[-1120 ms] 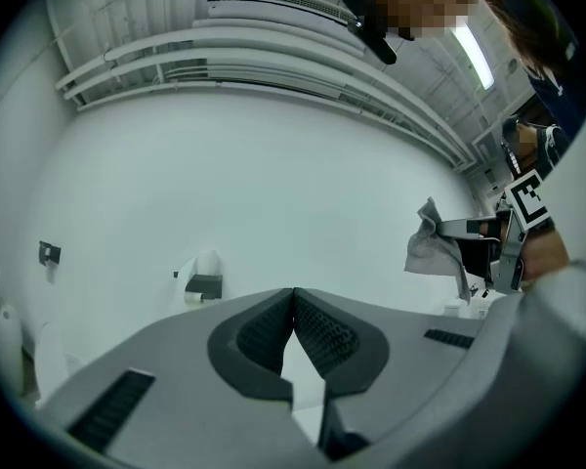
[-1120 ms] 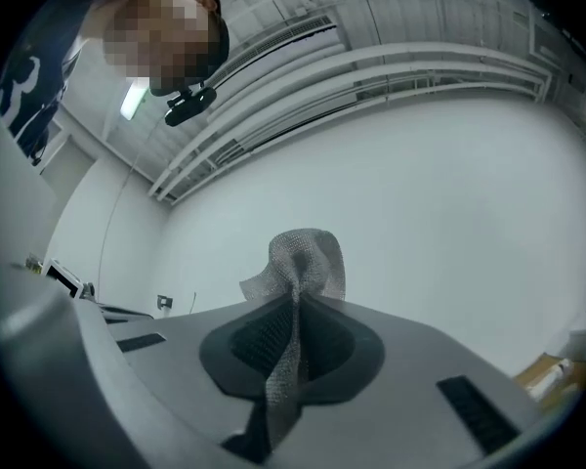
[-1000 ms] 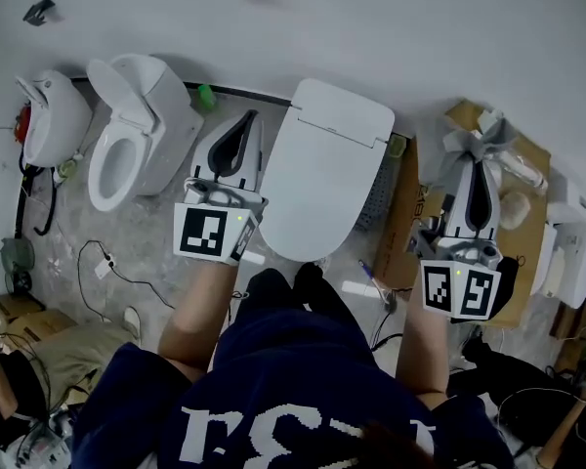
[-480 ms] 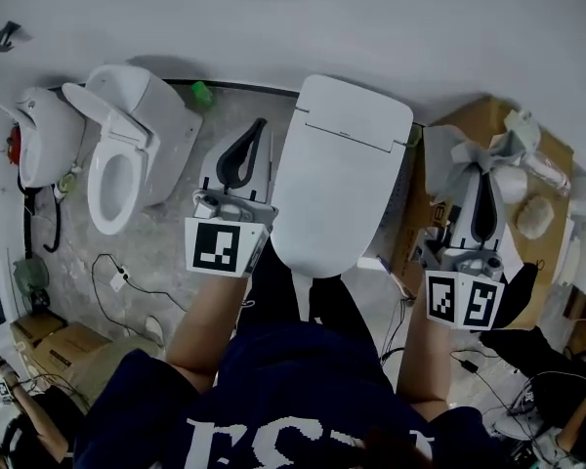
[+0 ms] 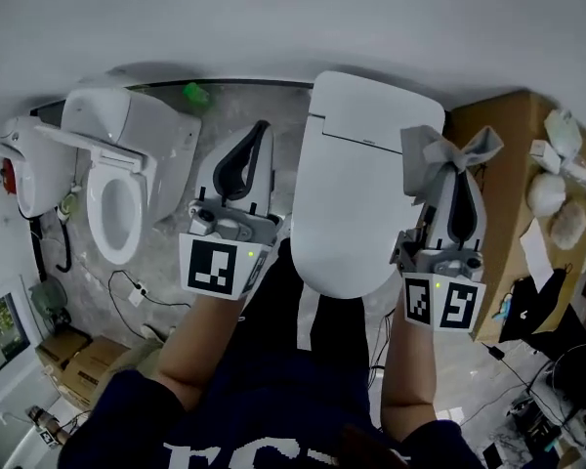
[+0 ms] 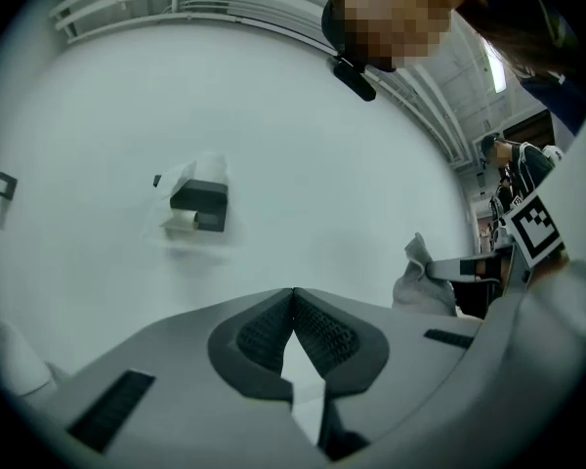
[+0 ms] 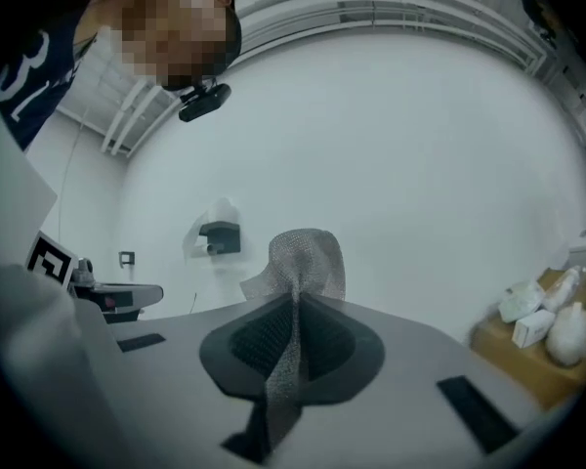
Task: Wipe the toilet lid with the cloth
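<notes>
A white toilet with its lid (image 5: 356, 193) down stands in the middle of the head view. My right gripper (image 5: 456, 169) is over the lid's right edge, shut on a grey mesh cloth (image 5: 439, 154) that sticks up past its tips; in the right gripper view the cloth (image 7: 298, 272) is pinched between the pads. To the left of the lid my left gripper (image 5: 254, 143) hangs over the floor, jaws shut and holding nothing (image 6: 293, 306). Both grippers point up at the white wall.
A second toilet (image 5: 122, 179) with its seat open stands at the left, and another fixture (image 5: 24, 169) is beyond it. A cardboard box (image 5: 527, 213) with white bundles on top is at the right. Cables and boxes lie on the floor at lower left.
The view has shifted so that the closed toilet sits more centrally. My right gripper with the cloth has moved left from over the cardboard box to the lid's right edge.
</notes>
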{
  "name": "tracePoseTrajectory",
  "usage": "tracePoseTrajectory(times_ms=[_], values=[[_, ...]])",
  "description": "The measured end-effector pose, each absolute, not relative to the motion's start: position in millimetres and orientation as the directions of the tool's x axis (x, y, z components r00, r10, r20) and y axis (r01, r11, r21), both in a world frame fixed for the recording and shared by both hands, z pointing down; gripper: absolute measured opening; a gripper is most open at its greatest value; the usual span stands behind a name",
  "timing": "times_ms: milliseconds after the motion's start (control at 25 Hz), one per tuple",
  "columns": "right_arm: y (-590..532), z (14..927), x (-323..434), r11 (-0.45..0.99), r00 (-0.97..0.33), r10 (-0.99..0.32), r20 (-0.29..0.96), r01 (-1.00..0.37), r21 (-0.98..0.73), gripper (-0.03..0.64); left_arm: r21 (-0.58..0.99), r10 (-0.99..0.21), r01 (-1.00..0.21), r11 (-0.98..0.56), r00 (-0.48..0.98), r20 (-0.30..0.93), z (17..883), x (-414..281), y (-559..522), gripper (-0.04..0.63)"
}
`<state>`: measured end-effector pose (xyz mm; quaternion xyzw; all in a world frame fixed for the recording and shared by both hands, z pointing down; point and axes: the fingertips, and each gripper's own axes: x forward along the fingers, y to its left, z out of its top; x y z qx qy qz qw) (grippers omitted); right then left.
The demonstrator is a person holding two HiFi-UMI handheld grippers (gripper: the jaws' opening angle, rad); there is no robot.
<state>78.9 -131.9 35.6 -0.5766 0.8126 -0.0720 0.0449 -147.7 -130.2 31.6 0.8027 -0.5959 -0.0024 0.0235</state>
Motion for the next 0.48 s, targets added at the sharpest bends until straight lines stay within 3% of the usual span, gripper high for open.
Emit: tracePoseTrajectory(times_ms=[480], values=[[-203.3,300.4,-53.6,0.372,-0.421,-0.863,0.281,-0.904,-0.21,0.035,0.073,-0.954,-0.96,-0.27,0.277,0.112,196.6,-201.7,-168.9,0.02]])
